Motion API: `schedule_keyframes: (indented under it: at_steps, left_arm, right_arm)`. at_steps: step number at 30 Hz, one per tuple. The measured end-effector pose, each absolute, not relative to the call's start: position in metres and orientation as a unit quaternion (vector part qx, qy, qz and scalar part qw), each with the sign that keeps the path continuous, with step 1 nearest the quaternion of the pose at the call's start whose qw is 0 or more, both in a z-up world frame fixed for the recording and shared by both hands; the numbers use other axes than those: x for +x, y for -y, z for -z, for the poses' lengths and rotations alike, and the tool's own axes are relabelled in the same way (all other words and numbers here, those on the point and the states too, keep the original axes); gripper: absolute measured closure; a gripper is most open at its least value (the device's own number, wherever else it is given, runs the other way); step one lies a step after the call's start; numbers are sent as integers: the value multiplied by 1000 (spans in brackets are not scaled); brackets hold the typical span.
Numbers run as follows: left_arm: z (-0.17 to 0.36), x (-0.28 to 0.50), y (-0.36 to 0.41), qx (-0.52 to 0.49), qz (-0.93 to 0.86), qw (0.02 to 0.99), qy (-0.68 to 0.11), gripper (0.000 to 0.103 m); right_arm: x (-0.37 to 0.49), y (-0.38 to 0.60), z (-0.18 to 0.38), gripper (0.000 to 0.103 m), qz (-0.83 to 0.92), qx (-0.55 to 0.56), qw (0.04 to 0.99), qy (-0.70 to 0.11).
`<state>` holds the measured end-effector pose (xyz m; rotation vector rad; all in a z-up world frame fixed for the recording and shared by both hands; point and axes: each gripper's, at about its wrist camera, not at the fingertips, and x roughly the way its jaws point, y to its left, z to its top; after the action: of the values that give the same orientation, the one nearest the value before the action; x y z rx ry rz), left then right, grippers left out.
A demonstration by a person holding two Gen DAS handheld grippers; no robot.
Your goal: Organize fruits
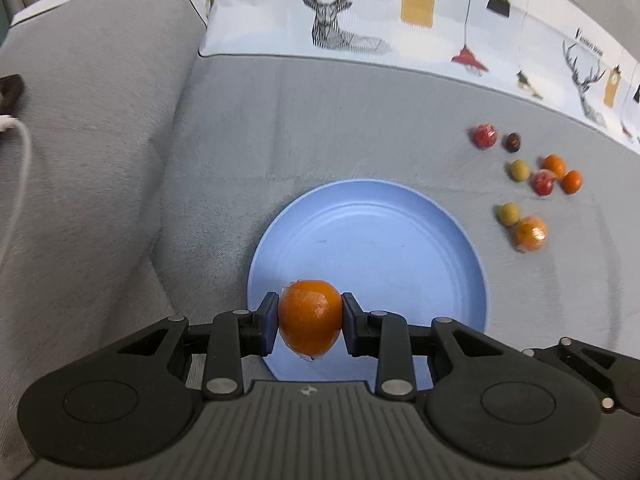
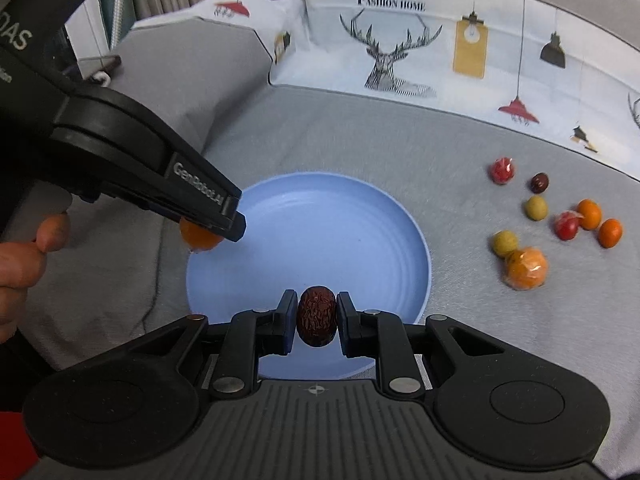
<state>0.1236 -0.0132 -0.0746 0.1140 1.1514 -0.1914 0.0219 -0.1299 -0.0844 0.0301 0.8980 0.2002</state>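
A light blue plate (image 1: 400, 240) (image 2: 320, 224) lies on the grey sofa seat with nothing resting in it. My left gripper (image 1: 310, 320) is shut on a wrapped orange (image 1: 310, 318), held over the plate's near left rim. From the right wrist view that gripper (image 2: 230, 222) comes in from the left with the orange (image 2: 198, 238) under its tip. My right gripper (image 2: 316, 317) is shut on a wrinkled dark red date (image 2: 316, 316) above the plate's near edge. Several loose fruits (image 1: 530, 186) (image 2: 560, 216), red, orange, green and dark, lie to the right of the plate.
The sofa's grey armrest (image 1: 92, 120) rises on the left, with a white cable (image 1: 20, 168) over it. A printed cushion (image 1: 400, 8) (image 2: 420, 48) lines the back. A person's hand (image 2: 24, 256) holds the left gripper's handle.
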Motion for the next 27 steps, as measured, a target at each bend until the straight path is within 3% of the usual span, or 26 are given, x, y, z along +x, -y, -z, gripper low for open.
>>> schedule_keyframes:
  at_steps: [7, 8, 9, 11, 12, 13, 16, 19, 27]
  left_arm:
    - [95, 139, 17, 72, 88, 828, -549, 67]
    - [95, 140, 17, 76, 91, 831, -544, 63]
    - [94, 140, 19, 81, 95, 835, -537, 55]
    - [86, 137, 21, 87, 99, 845, -518, 7]
    - [80, 135, 21, 87, 100, 855, -502, 0]
    - [74, 131, 19, 83, 104, 863, -487, 1]
    - [59, 121, 16, 86, 128, 864, -479, 1]
    - [48, 102, 7, 84, 116, 866, -480, 1]
    - [30, 34, -28, 54, 78, 859, -503, 0]
  right_arm:
    - [36, 127, 100, 81, -101, 0, 888, -448]
    - [39, 127, 102, 81, -103, -2, 886, -451]
    - [42, 126, 102, 80, -105, -2, 886, -453]
    - [44, 127, 101, 61, -104, 1, 885, -454]
    - [44, 127, 97, 42, -101, 4, 887, -451]
    - [42, 128, 93, 30, -98, 6, 890, -445]
    - [32, 130, 77, 16, -94, -2, 899, -429]
    - [12, 134, 64, 8, -95, -7, 898, -430]
    - [-57, 130, 38, 1, -96, -8, 897, -431]
